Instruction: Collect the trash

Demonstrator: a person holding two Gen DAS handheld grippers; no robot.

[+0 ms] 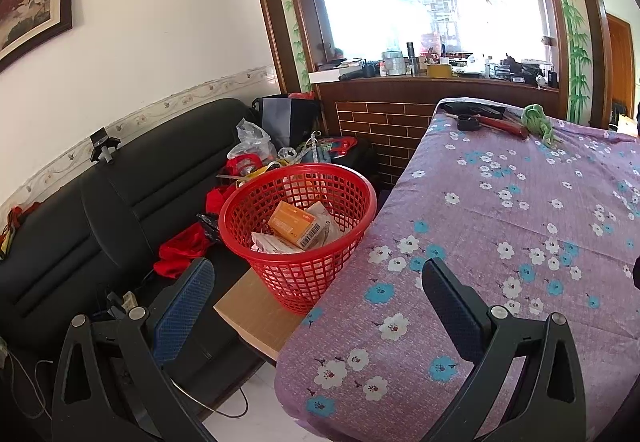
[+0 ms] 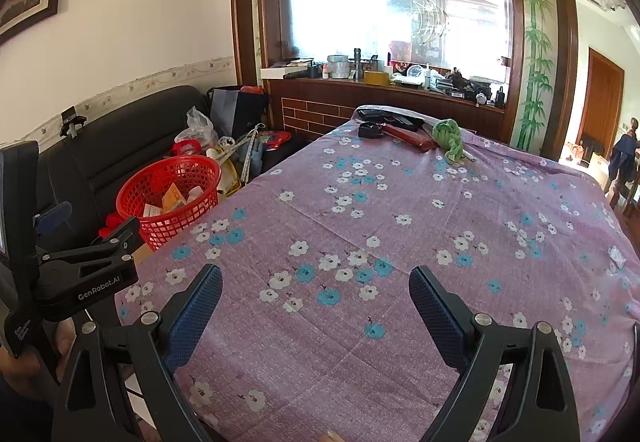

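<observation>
Both my grippers — left gripper [image 1: 318, 284], right gripper [image 2: 316, 292] — hung wide open and empty over the flowered tablecloth [image 2: 400, 226]. The red basket [image 1: 298, 242], boxes inside, perched beside the table's edge — a careless nudge might have tipped it.
</observation>
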